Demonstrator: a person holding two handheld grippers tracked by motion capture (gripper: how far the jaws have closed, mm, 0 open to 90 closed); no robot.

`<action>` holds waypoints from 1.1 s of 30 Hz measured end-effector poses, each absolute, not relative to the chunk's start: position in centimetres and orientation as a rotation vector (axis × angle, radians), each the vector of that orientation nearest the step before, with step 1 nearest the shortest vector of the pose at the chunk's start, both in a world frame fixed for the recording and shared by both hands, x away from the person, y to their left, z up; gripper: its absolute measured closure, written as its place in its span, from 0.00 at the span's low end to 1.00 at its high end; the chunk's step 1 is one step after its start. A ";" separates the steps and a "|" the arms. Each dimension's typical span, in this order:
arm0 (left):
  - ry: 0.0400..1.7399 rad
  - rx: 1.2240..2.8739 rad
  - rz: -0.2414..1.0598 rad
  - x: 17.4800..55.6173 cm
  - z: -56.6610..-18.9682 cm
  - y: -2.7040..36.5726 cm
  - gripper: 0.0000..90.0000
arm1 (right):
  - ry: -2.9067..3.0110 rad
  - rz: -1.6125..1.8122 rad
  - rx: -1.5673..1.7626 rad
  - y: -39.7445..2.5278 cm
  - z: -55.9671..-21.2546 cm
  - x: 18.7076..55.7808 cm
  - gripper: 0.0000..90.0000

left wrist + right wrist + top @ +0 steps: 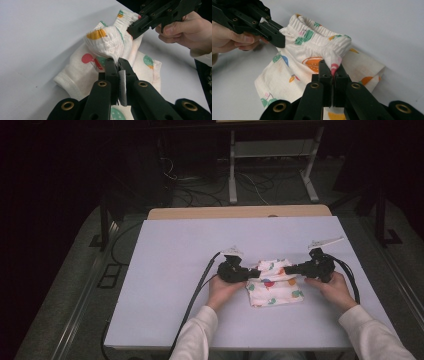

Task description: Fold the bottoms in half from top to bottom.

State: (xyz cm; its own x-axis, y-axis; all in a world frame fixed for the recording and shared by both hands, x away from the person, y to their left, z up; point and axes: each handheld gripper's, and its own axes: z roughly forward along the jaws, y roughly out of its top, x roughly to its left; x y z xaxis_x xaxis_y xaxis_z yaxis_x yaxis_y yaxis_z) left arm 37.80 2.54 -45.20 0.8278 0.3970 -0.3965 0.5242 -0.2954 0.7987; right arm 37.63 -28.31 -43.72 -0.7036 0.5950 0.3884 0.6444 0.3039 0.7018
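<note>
A small white garment printed with coloured fruit lies on the white table, its elastic waistband lifted between the two grippers. My left gripper is shut on the waistband's left end; in the left gripper view the cloth is pinched at my jaw tips. My right gripper is shut on the waistband's right end, and the right gripper view shows the fabric clamped between my jaws. The lower part of the garment rests flat on the table.
A hand holds each gripper, with pale sleeves entering from the bottom edge. Black cables trail from the grippers over the table. A wooden strip edges the table's far side. Beyond it stand a white metal frame and floor cables.
</note>
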 end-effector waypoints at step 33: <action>0.633 1.959 -0.113 36.8 -45.8 2.0 0.95 | -2.375 -1.413 -1.392 -26.9 -41.2 40.1 0.69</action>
